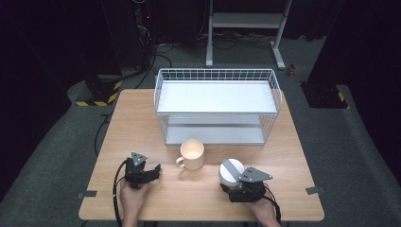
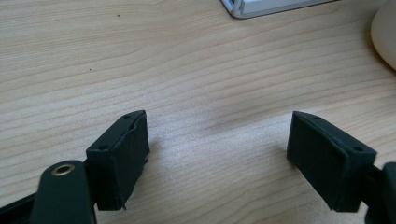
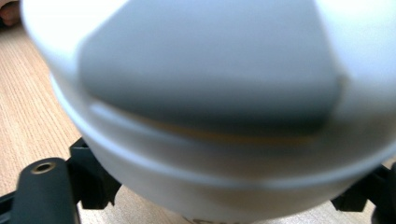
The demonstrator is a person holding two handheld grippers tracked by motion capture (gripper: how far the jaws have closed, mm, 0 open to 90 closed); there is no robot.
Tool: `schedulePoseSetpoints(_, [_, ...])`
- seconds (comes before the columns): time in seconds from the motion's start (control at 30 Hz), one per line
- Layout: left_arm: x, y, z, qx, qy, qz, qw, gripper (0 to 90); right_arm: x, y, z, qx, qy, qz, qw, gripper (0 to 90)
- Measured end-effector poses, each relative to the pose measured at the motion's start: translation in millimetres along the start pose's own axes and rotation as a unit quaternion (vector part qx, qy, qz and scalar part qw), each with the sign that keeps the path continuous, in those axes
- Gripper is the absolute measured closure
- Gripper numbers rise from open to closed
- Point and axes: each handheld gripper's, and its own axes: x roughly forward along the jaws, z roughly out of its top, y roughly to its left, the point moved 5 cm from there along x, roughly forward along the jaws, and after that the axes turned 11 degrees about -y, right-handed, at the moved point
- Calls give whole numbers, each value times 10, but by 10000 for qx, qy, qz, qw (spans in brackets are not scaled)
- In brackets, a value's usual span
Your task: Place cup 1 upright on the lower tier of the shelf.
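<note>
Glossy white round lidded cup (image 3: pixel 210 116) sits between black jaws.

In the right gripper view a white lidded container (image 3: pixel 210 107) sits so close that it is blurred and cut off by the top and side edges, hiding most of both jaws. In the left gripper view, a cream mug (image 2: pixel 385 35) is cut off at the right edge.
</note>
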Motion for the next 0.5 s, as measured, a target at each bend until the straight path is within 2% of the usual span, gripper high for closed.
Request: schedulePoseSetpoints(0.5, [0, 0, 0, 1, -1, 2, 10000, 211, -1, -11, -2, 0, -88, 13, 10000, 185])
